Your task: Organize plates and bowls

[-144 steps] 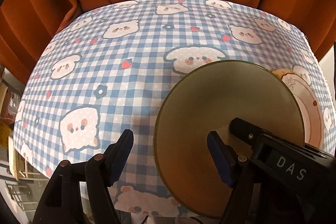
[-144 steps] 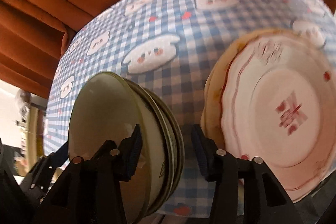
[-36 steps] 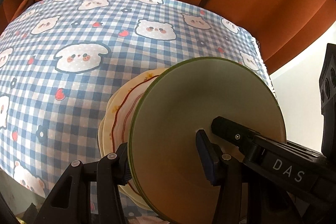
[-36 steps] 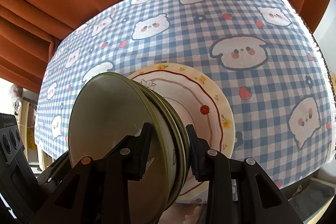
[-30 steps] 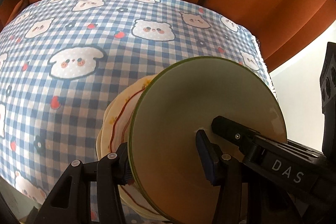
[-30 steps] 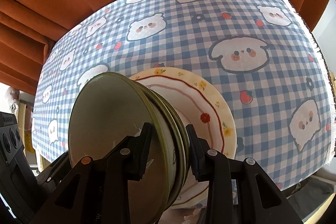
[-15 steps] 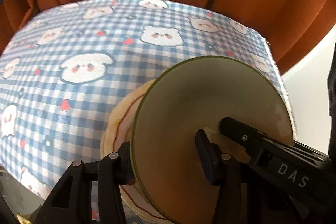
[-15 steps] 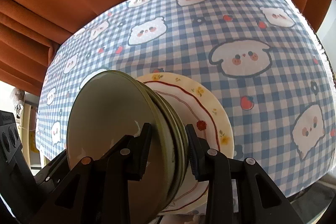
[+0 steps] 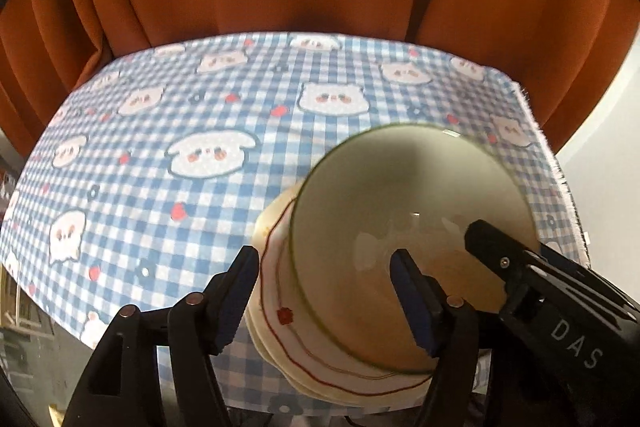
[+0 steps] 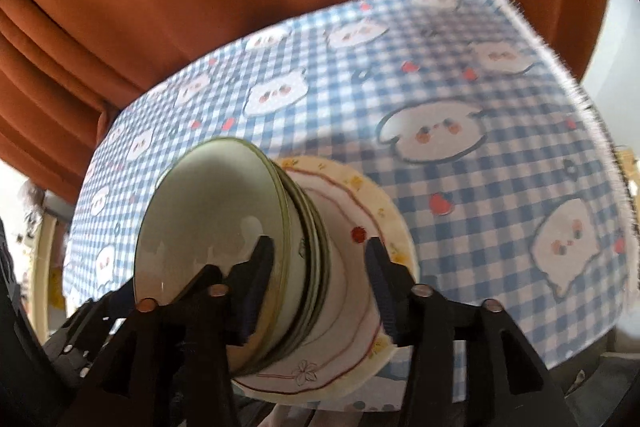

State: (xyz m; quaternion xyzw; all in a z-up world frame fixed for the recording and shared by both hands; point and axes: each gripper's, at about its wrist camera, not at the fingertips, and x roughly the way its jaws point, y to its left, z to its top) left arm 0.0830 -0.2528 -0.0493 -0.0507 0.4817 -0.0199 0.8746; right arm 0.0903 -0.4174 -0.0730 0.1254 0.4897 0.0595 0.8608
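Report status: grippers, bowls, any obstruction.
Left gripper and right gripper open, jaws just widened. Bowl stack resting on plates. Nothing blocking.

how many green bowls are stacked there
About 4 by the rims, hard to be sure: the bowls sit nested in one stack on the flowery plates, near the table's front edge; more may be hidden inside.

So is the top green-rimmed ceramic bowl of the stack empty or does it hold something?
Empty. The top green-rimmed bowl shows only its bare glazed inside with light reflections; nothing lies in it in either wrist view.
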